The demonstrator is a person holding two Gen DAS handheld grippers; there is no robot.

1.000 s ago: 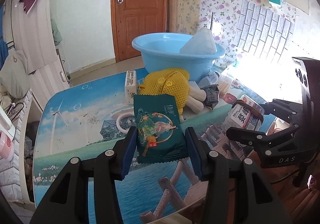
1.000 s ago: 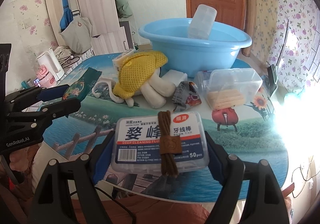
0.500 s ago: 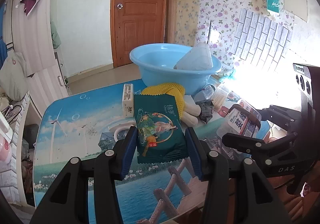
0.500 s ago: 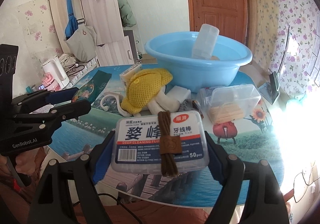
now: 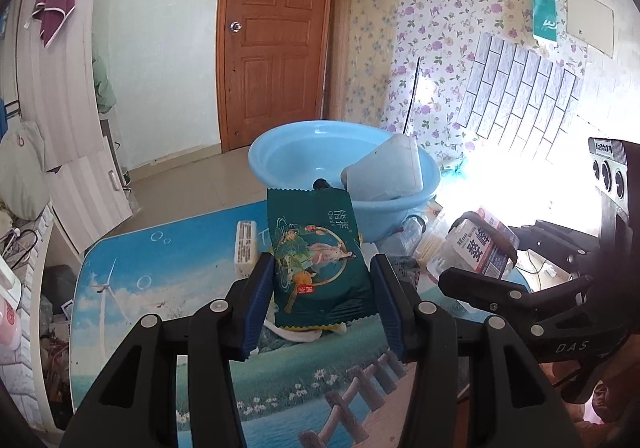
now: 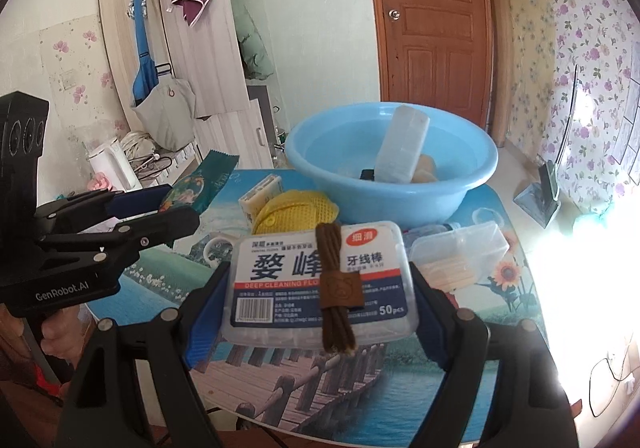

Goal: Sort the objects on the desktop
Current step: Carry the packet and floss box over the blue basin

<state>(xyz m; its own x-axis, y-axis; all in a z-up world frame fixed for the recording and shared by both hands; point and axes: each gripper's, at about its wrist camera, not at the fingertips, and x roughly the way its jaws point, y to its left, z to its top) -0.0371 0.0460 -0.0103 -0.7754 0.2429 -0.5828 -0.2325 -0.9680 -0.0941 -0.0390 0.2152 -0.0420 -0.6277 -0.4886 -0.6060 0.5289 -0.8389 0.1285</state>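
Note:
My left gripper (image 5: 322,300) is shut on a dark green snack packet (image 5: 316,260) and holds it above the table, short of the blue basin (image 5: 304,156). It also shows at the left of the right wrist view (image 6: 176,208). My right gripper (image 6: 320,312) is shut on a clear floss-pick box (image 6: 320,276) with a brown cord across it (image 6: 334,288), held above the table. That box also shows in the left wrist view (image 5: 476,248). The basin (image 6: 392,192) holds a clear plastic box (image 6: 404,148) leaning on its wall.
On the table (image 6: 400,396) lie a yellow mesh pouch (image 6: 296,208), a small white box (image 6: 260,196), a clear box of wooden sticks (image 6: 456,252) and a white ring (image 6: 216,248). A white kettle (image 6: 112,164) stands far left. The wooden door (image 5: 276,32) is behind.
Both grippers have risen with their loads. The table and basin now sit lower and farther in both views; the green packet now overlaps the basin's near rim.

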